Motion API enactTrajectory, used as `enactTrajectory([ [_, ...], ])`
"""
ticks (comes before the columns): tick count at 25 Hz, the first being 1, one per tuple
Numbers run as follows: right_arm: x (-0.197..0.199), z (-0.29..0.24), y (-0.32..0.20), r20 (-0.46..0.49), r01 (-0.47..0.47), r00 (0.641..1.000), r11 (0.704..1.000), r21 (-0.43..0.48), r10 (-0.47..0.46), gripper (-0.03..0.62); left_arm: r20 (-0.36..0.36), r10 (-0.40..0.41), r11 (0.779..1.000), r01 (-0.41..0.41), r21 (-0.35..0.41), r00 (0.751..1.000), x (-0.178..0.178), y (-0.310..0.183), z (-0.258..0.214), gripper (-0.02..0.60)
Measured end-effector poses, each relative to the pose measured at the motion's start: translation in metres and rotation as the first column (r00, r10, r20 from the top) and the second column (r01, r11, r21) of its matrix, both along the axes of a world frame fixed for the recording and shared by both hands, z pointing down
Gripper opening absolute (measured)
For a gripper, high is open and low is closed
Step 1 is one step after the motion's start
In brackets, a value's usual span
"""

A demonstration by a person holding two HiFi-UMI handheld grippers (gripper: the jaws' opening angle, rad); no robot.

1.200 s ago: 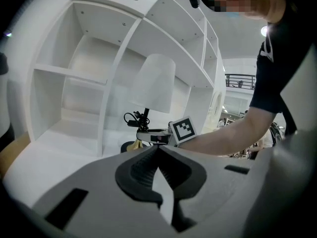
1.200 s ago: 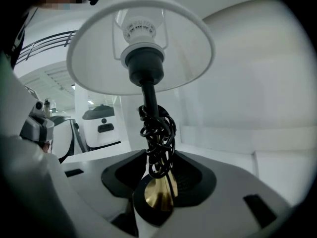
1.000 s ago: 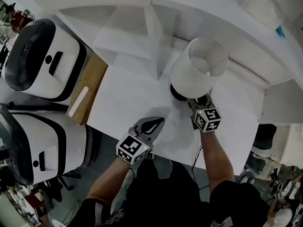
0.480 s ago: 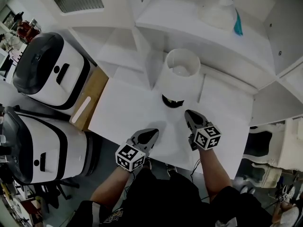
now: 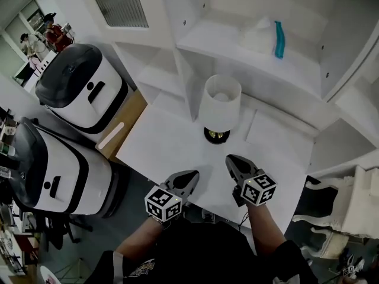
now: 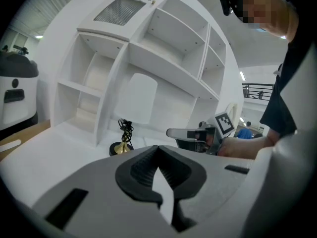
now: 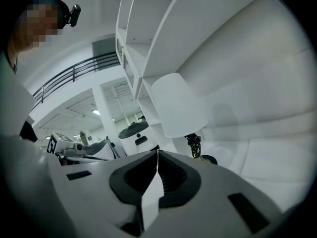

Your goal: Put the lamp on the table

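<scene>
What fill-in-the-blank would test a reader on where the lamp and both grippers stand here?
1. The lamp stands ____ on the white table.
2. The right gripper has its jaws ____, with nothing between them.
3. The left gripper, jaws together, holds ____.
Missing words: upright; shut; nothing.

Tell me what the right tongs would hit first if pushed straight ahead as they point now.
Most likely the lamp: it stands just ahead of the shut right tongs, with nothing between. Depth is unclear, so a near miss is possible.
</scene>
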State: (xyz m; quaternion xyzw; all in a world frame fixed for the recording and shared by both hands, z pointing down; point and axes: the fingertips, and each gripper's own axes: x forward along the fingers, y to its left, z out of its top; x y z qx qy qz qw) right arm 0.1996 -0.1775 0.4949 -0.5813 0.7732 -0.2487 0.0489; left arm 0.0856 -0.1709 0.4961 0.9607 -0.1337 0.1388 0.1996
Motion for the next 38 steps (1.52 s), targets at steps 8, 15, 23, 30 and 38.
enactTrajectory([
  [8,-0.023,-0.003,0.031,-0.013,0.098,0.995,0.995,-0.01,-0.099,0.026,0.02,-0.096,0.995,0.097,-0.027,0.995,-0.018,0.03,-0.002,0.006],
  [15,-0.066,-0.003,0.046,-0.018,0.155,0.988,0.988,-0.025,-0.156,0.026,0.015,-0.141,0.987,0.142,-0.074,0.99,-0.049,0.038,-0.001,0.006],
  [23,-0.128,-0.006,0.056,-0.021,0.122,0.992,0.991,-0.047,-0.123,0.026,-0.015,-0.087,0.99,0.085,-0.109,0.996,-0.101,0.048,-0.004,0.008],
  [30,-0.186,-0.01,0.071,-0.029,0.057,0.998,0.997,-0.051,-0.058,0.026,-0.039,-0.018,0.989,0.012,-0.145,0.999,-0.152,0.058,-0.001,0.006],
  [38,-0.235,-0.004,0.099,-0.049,-0.019,0.999,0.997,-0.073,0.015,0.026,-0.054,0.057,0.981,-0.065,-0.181,0.997,-0.185,0.073,0.003,0.006],
])
